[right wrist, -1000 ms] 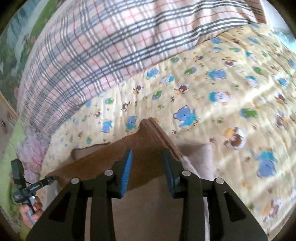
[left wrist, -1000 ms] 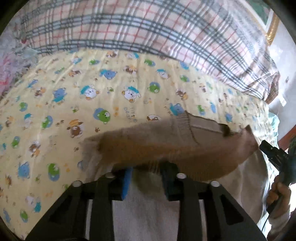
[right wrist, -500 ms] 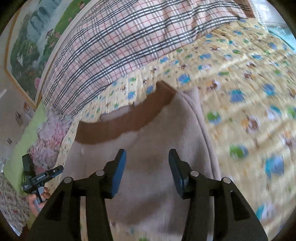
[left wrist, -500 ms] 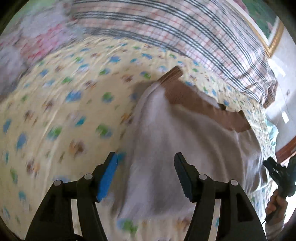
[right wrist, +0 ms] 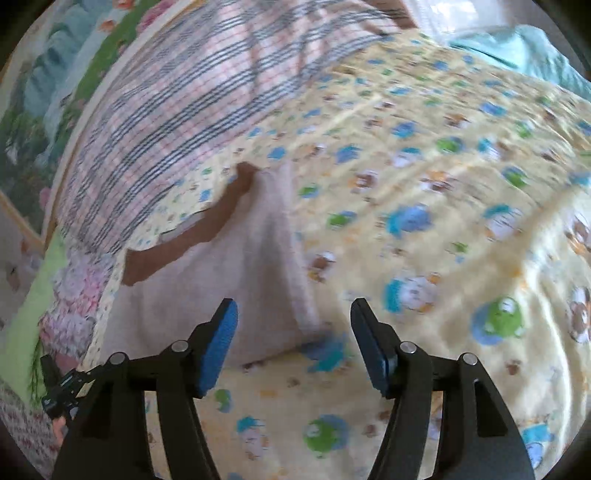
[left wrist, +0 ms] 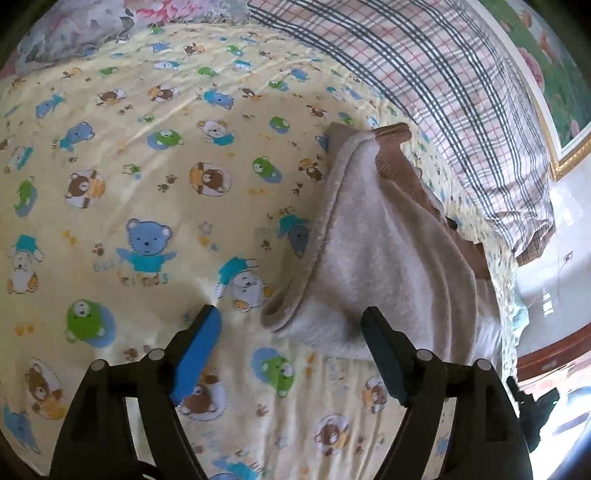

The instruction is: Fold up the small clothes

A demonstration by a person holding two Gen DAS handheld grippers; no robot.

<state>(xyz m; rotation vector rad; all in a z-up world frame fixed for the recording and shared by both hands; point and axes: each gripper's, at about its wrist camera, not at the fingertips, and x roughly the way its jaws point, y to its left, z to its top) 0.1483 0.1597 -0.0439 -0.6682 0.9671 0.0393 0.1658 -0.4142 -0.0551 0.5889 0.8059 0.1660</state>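
A small beige fleece garment (left wrist: 388, 258) with a brown ribbed band (left wrist: 410, 173) lies folded on the yellow bear-print sheet (left wrist: 147, 184). My left gripper (left wrist: 291, 332) is open and empty, just in front of the garment's near corner. In the right wrist view the same garment (right wrist: 240, 280) lies ahead with its brown band (right wrist: 192, 236) at the far side. My right gripper (right wrist: 293, 325) is open and empty, just short of the garment's near right corner.
A plaid pink-and-grey blanket (left wrist: 461, 92) lies along the far side of the bed and shows in the right wrist view too (right wrist: 184, 99). A floral pillow (left wrist: 110, 22) lies at the far left. A framed picture (left wrist: 554, 74) hangs behind. The bed edge and floor (left wrist: 554, 295) are at right.
Both grippers let go of the brown band, opened, and drew back toward the near edge. The garment now lies folded flat on the sheet.
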